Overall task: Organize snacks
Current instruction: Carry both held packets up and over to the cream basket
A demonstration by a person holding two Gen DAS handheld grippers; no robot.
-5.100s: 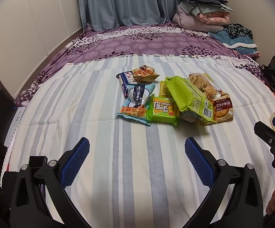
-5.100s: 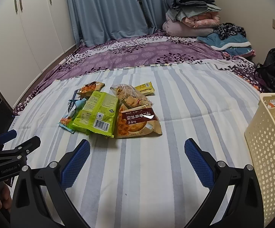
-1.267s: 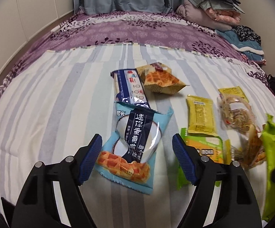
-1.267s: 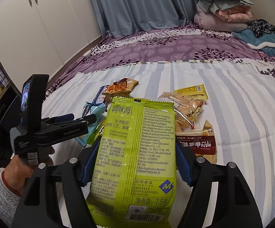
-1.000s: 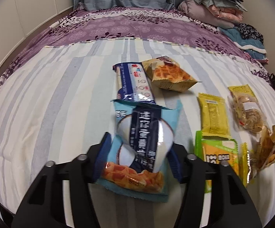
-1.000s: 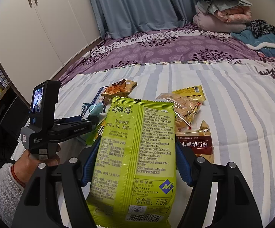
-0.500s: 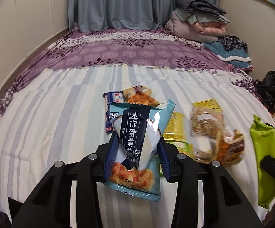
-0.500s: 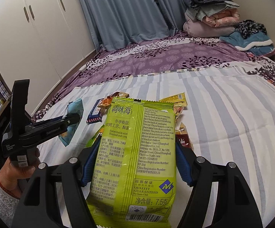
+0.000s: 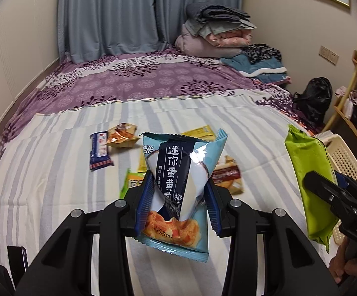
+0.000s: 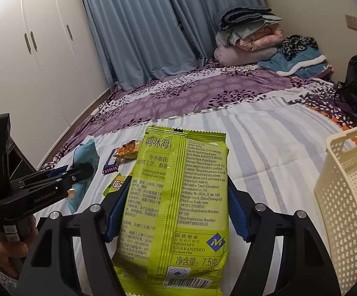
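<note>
— Left claw (image 9: 178,202) clenched on the light-blue snack bag (image 9: 178,187), pads pinching its waist so the top fans out above and the bottom hangs below; lifted clear of the bed, likely for carrying.

— And the right claw (image 10: 176,212)?

— Clamped on the green seaweed pack (image 10: 178,204), gripped across its width, back label up. Raised too. Cream perforated basket (image 10: 346,197) just to the right of it — probably the destination, hence both packs held off the bed at once.

— Rest of the snacks?

— Ahead of the left claw and below it: a dark-blue bar (image 9: 99,151) and an orange packet (image 9: 122,135) touching each other, a yellow sachet (image 9: 200,132) and a brown cookie pack (image 9: 226,175) partly hidden behind the held bag. Not yet sorted.

— Surface?

— Striped sheet (image 9: 42,172) over a bed, soft and slightly rumpled; purple floral cover (image 9: 139,83) farther ahead. Beyond that, blue-grey curtains (image 9: 109,14), folded bedding (image 9: 217,34) stacked in the corner, white wardrobe (image 10: 30,56) left of the right claw.
</note>
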